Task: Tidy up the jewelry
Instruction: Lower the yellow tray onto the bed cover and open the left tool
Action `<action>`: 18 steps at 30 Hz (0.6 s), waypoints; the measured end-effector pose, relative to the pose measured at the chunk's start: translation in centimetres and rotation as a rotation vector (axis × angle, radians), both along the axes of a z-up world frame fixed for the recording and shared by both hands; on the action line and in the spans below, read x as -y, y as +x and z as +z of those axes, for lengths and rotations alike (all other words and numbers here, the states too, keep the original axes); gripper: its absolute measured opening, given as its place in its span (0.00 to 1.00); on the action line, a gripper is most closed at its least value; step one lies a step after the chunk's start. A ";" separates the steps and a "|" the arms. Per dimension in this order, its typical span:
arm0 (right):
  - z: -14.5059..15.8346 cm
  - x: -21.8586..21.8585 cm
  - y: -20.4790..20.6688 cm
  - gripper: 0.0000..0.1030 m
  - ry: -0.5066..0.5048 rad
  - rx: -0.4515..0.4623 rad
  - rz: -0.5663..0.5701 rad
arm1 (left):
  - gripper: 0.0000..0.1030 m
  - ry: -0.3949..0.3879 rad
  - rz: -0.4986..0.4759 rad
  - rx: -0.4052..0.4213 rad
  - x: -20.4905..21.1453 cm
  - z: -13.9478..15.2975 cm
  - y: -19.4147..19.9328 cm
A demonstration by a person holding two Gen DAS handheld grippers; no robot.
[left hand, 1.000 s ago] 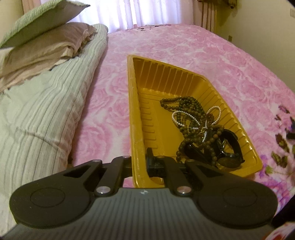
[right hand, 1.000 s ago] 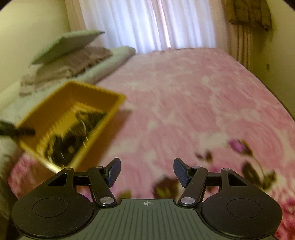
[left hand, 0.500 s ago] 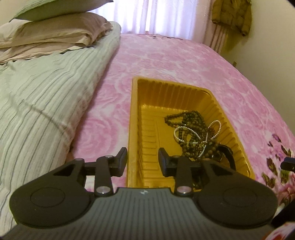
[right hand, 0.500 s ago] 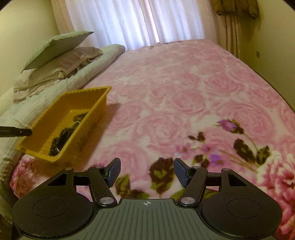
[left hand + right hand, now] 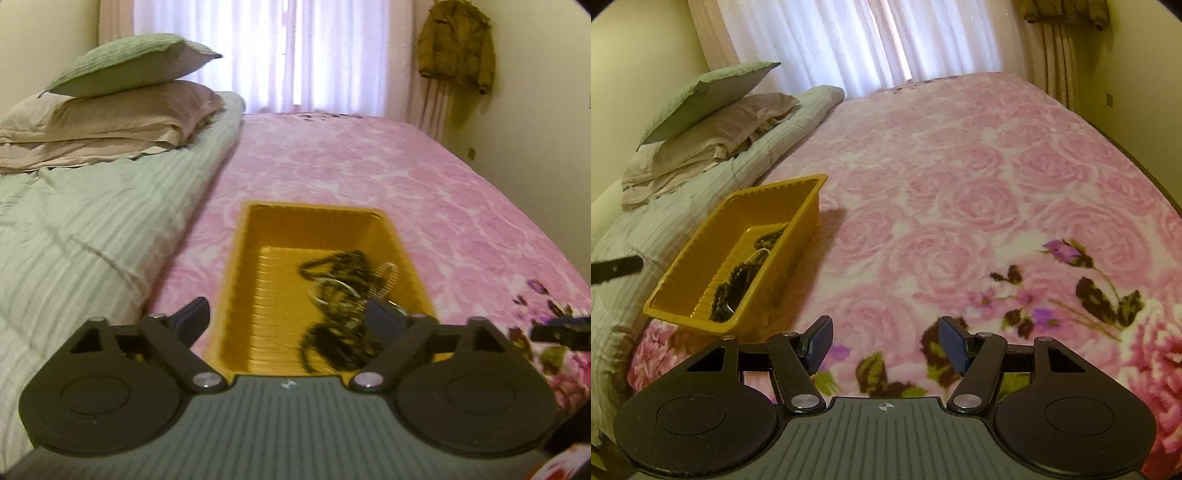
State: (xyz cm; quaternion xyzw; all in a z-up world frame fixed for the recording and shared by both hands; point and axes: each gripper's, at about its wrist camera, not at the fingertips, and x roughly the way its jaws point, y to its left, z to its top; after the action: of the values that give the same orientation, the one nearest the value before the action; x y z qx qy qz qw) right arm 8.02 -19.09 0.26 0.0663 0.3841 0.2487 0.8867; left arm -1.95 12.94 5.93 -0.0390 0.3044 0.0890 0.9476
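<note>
Left gripper [image 5: 286, 319]: jaws wide apart, have just been opening; nothing clamped. The near end of the yellow plastic tray [image 5: 236, 291] shows in the gap between them, not touched by the pads as far as the blurred view allows. Right gripper [image 5: 885, 345]: jaws partly apart, empty, hovering over the pink rose blanket [image 5: 960, 192] to the right of the tray.

Tray sits on the blanket, near-left part of the bed, just beside the striped green quilt [image 5: 85, 236]. Pillows [image 5: 122, 96] far left, curtain behind, a jacket [image 5: 458, 44] hanging far right.

Jewelry, all inside the tray toward its near-right half: dark bead necklace [image 5: 332, 266], thin pearl-like strand [image 5: 388, 277] looped over it, a black band piece [image 5: 332, 343] nearest. Pieces overlap in one tangle; exact count can't be told, blur.

Handling, judged:
- Bead strands: light, limp, will drape and swing; beads round and likely slick against the pads. Pinch across a bunched section, not a single bead.
- Pearl strand: thinnest, probably the most fragile; lift it slowly, since it is snagged over the dark beads.
- Black band: stiffer, easiest to pinch, across its flat width.
- Tray: thin ribbed plastic, light, will flex and slide on the soft blanket; hold it by the rim wall if steadying.
</note>
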 end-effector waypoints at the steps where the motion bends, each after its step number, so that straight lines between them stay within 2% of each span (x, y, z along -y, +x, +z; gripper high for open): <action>1: 0.1 -0.1 0.0 0.62 -0.013 -0.003 -0.001 | 0.91 0.002 -0.011 -0.009 0.8 -0.2 0.0; 3: 0.3 -0.3 -0.1 0.62 -0.037 -0.008 0.002 | 0.99 0.003 -0.034 -0.022 2.3 -0.6 -0.2; 5: 0.4 -0.3 -0.3 0.62 -0.048 -0.008 0.005 | 1.00 -0.011 -0.057 -0.031 3.8 -1.2 -0.5; 7: 0.5 -0.2 -0.5 0.62 -0.058 -0.006 0.005 | 1.00 -0.062 -0.090 -0.067 5.1 -2.0 -0.5; 9: 0.7 -0.1 -0.8 0.62 -0.066 -0.009 0.006 | 1.00 -0.114 -0.071 -0.105 5.9 -3.0 -0.2; 14: 0.8 0.2 -1.5 0.62 -0.087 -0.022 0.019 | 1.00 -0.182 -0.049 -0.177 7.9 -4.6 0.3; 18: 0.6 0.3 -2.2 0.62 -0.109 -0.025 0.035 | 1.00 -0.146 -0.040 -0.227 9.0 -5.7 0.6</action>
State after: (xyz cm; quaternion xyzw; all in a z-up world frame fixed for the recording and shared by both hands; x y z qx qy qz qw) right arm 5.81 -19.40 0.83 0.0141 0.4091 0.2420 0.8797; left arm -1.39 3.95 0.26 -0.0916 0.4160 0.0513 0.9033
